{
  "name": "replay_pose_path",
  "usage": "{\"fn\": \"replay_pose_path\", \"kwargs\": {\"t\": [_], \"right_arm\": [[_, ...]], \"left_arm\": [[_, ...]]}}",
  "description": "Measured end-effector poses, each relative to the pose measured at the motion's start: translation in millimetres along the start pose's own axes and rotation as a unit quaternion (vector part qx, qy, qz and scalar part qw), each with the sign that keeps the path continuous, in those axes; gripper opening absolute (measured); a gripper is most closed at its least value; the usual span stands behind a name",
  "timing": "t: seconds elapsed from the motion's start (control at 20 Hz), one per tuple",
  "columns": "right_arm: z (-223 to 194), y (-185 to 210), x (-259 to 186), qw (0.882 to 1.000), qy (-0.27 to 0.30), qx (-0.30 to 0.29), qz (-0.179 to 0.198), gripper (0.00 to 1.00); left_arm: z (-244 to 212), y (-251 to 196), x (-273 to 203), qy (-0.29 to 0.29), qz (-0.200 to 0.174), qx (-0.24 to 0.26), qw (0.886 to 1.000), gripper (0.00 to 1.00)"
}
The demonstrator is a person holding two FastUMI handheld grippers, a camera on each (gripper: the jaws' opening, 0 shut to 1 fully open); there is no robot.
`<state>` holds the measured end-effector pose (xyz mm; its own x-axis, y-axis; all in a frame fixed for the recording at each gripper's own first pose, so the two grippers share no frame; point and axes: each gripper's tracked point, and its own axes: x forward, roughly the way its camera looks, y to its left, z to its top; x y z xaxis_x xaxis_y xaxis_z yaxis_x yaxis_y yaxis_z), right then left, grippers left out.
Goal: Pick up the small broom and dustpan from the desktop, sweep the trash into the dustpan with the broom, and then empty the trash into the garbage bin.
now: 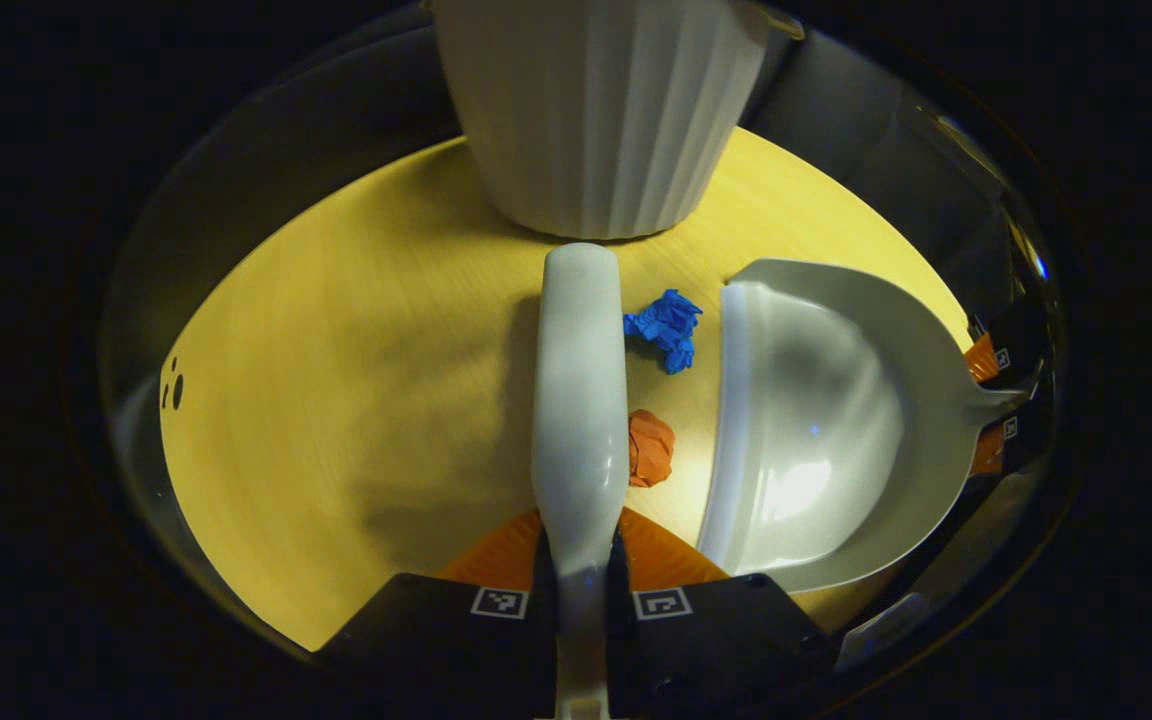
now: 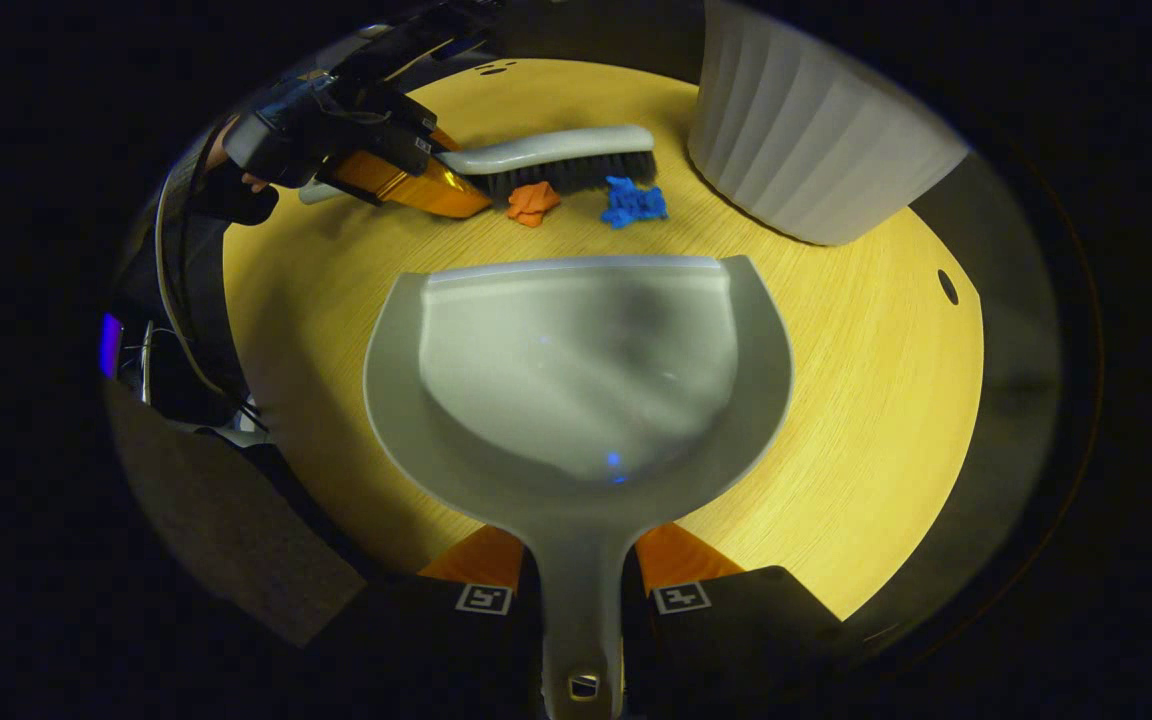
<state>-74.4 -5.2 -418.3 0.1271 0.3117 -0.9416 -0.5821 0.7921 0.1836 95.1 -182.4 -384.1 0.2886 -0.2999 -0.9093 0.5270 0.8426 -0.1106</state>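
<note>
Smooth plastic dustpan (image 2: 576, 370) handle clamped in right tool (image 2: 581, 590); left tool (image 1: 581, 590) grips bristled broom (image 1: 579, 390).

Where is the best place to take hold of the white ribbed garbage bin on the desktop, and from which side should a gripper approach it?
Probably the top rim, from above. The garbage bin stands upright on the desktop, and its ribbed wall looks too wide for a gripper's two fingers, so one finger inside and one outside the rim seems best. The rim itself is out of frame, so its thickness cannot be judged.
</note>
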Motion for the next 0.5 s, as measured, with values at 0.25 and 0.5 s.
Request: {"fn": "replay_pose_path", "kwargs": {"t": [0.25,0.5], "right_arm": [[-1,-7,7,1.000,-0.015,-0.013,0.005,0.31],[-1,-9,11,0.999,-0.034,-0.017,0.008,0.31]], "left_arm": [[8,-32,-6,-0.003,-0.056,0.016,0.998,0.24],[2,-63,-21,0.005,-0.099,0.014,0.995,0.24]]}}
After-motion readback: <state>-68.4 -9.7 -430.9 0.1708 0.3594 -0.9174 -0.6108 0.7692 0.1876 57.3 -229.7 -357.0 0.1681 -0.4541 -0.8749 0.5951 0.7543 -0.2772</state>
